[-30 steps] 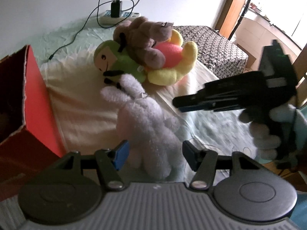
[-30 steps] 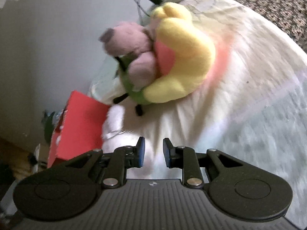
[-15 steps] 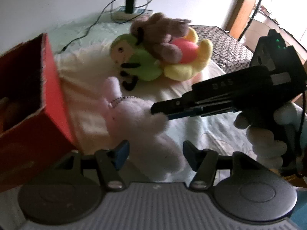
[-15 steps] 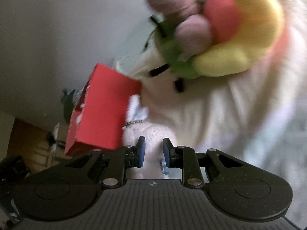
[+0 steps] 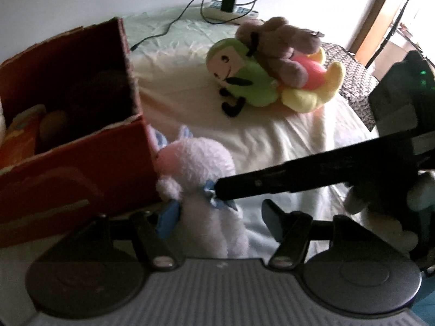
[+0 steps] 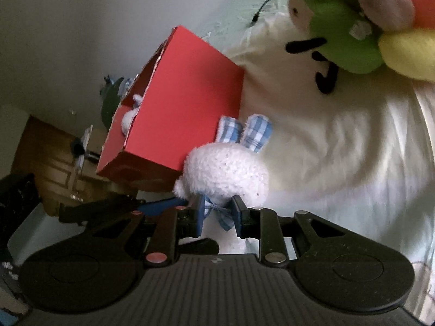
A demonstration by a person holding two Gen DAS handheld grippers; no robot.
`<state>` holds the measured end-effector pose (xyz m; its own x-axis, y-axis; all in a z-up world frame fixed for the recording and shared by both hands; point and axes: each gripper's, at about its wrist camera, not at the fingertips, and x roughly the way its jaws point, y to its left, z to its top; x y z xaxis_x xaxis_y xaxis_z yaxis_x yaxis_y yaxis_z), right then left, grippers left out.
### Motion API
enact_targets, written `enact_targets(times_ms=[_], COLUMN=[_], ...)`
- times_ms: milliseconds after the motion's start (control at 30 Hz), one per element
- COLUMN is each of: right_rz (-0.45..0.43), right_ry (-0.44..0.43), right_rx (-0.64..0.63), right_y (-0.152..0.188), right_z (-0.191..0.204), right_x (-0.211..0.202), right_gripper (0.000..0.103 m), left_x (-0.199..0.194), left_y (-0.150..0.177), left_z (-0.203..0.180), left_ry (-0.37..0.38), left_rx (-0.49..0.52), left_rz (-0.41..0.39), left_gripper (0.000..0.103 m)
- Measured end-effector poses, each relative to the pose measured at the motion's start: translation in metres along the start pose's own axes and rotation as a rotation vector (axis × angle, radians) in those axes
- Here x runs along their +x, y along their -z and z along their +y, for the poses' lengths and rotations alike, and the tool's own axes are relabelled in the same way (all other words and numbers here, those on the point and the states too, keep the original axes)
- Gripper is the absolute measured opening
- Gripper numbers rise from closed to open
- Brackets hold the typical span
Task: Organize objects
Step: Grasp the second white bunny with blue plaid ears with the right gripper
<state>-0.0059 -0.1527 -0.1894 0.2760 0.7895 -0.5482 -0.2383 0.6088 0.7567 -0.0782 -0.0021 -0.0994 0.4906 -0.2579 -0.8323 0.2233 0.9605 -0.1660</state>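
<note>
A white plush bunny (image 6: 225, 174) with blue checked ears and a bow stands upright against the red cardboard box (image 6: 185, 114). My right gripper (image 6: 218, 214) is shut on the bunny's neck at the bow. In the left wrist view it reaches in from the right to the bunny (image 5: 198, 168). My left gripper (image 5: 221, 217) is open, and the bunny's body sits between its fingers, closer to the left pad (image 5: 168, 218). The open box (image 5: 68, 163) holds other toys in shadow.
A pile of plush toys lies farther back on the pale sheet: a green one (image 5: 244, 81), a brown one (image 5: 280, 43) and a yellow and pink one (image 5: 312, 87). A power strip (image 5: 231, 11) with cables lies by the wall. A patterned cloth (image 5: 356, 78) covers the right edge.
The bunny lay flat on the sheet; my right gripper reached it, took it by the neck and carried it upright to the red box. The left gripper stayed open around it.
</note>
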Motion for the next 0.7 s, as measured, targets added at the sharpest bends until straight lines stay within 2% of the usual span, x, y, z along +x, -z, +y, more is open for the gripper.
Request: enact_targets(times_ms=[133, 300, 500, 700], right_rz=[-0.005, -0.032, -0.023, -0.01], right_ry=[0.013, 0.072, 0.024, -0.041], right_rx=[-0.008, 0.054, 0.093, 0.172], right_y=[-0.005, -0.008, -0.012, -0.014], right_z=[-0.002, -0.023, -0.031, -0.041], right_x=[-0.005, -0.014, 0.006, 0.008], right_gripper=[0.031, 0.039, 0.04, 0.04], left_x=[0.008, 0.016, 0.021, 0.021], left_y=[0.001, 0.0, -0.003, -0.006], left_z=[0.012, 0.019, 0.019, 0.023], left_ry=[-0.021, -0.021, -0.038, -0.03], left_rx=[-0.021, -0.028, -0.003, -0.004], left_rz=[0.024, 0.042, 0.054, 0.06], left_gripper=[0.061, 0.058, 0.057, 0.057])
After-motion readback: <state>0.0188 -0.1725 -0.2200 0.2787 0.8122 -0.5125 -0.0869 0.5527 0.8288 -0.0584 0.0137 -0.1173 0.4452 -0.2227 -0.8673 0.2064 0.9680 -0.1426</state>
